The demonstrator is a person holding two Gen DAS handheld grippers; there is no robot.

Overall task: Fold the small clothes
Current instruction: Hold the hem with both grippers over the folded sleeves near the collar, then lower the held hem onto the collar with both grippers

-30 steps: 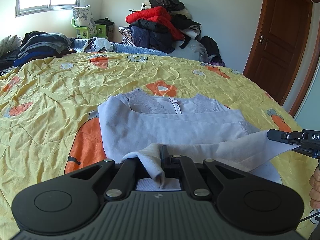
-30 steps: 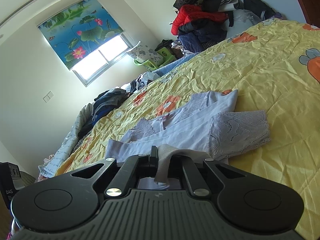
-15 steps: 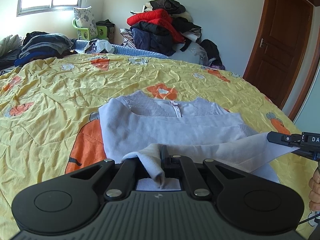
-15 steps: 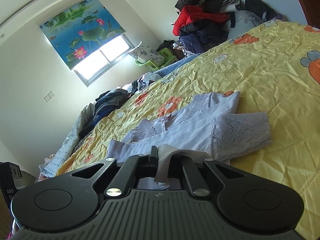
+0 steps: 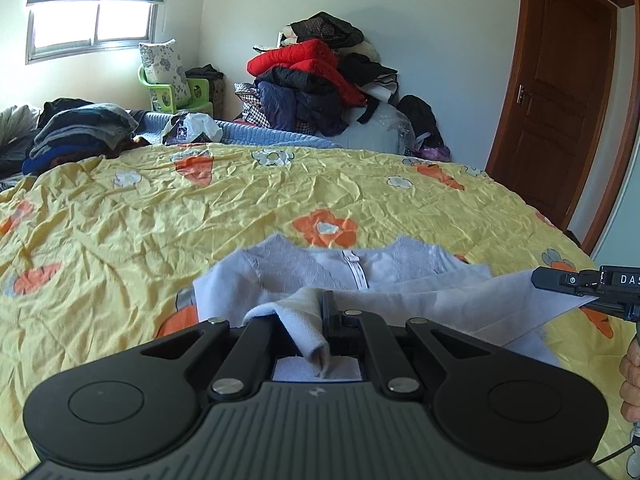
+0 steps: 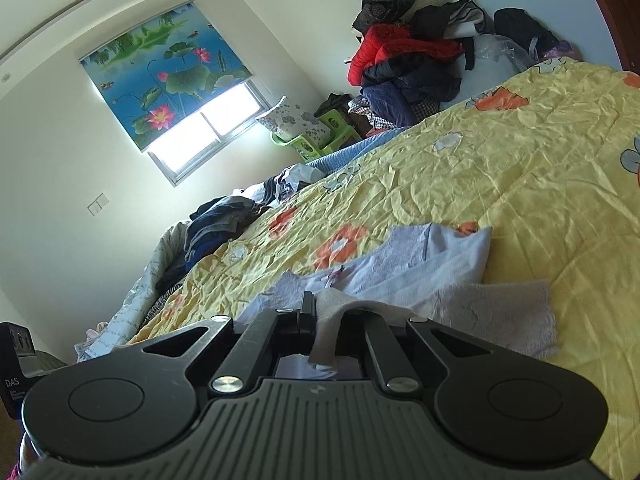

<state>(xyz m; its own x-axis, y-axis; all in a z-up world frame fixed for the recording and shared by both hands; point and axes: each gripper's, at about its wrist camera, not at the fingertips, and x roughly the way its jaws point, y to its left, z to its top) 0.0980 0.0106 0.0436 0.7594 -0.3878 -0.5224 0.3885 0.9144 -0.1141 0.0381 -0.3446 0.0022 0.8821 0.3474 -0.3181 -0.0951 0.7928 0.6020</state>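
A pale lilac top with lace shoulders (image 5: 352, 268) lies on the yellow bedspread (image 5: 160, 216), neckline away from me. My left gripper (image 5: 326, 312) is shut on the top's near hem at its left corner. My right gripper (image 6: 308, 312) is shut on the hem's other corner; it also shows at the right edge of the left wrist view (image 5: 576, 284). The hem is lifted and stretched between both grippers over the lower part of the top. A lace sleeve (image 6: 500, 312) lies on the bed beside the right gripper.
A heap of jackets, red on top (image 5: 312, 64), stands beyond the bed's far side. Folded dark clothes (image 5: 76, 132) are stacked at the far left corner. A green chair with a pillow (image 5: 168, 84) stands under the window. A brown door (image 5: 560, 92) is at the right.
Both grippers have carried the hem forward over the top toward the neckline, covering more of it. The grips have not changed.
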